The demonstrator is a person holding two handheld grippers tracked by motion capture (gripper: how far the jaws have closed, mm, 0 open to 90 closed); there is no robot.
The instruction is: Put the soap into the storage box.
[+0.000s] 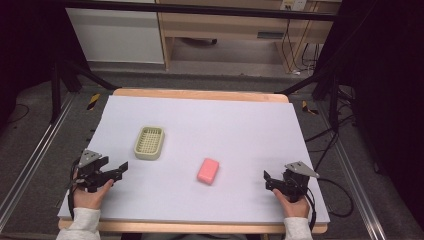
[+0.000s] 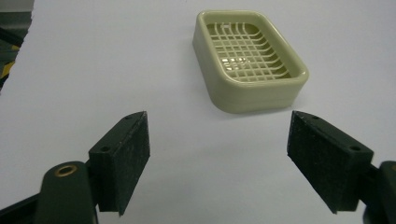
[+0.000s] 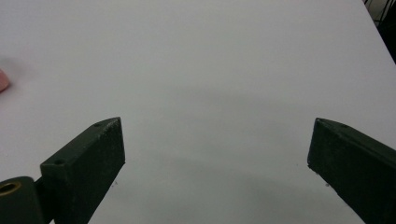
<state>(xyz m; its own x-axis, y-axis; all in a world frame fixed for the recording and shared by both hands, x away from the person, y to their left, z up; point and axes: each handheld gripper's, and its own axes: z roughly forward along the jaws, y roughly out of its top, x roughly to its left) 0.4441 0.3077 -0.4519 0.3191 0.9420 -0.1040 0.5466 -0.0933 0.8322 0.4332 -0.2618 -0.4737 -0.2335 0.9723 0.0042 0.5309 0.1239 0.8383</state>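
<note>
Soap bar, pink and lying flat, sits a little right of the middle of the white table sheet in the high view, with the cream soap dish to its left and farther from you, the two well apart. One bar, one dish, and each lies free with bare sheet all round it, so either can be approached from any side. Your left gripper rests near the left edge of the sheet, nose aimed toward the dish; your right gripper rests near the right edge, nose turned inward toward the bar. Two grippers, one in each hand, both parked low at the near side, which looks like a ready stance with nothing picked up yet.

In the left gripper view, you are looking straight along your jaws at the soap dish, which stands ahead of them, just right of centre, its slatted grid facing up and empty. The jaws stand wide apart with bare sheet between them and hold nothing.

In the right gripper view, your jaws are likewise spread wide over bare sheet, gripping nothing. A sliver of the pink soap bar peeks in at the left edge, so you would judge the bar lies off to that side and needs a turn of the hand before the jaws can straddle it.
</note>
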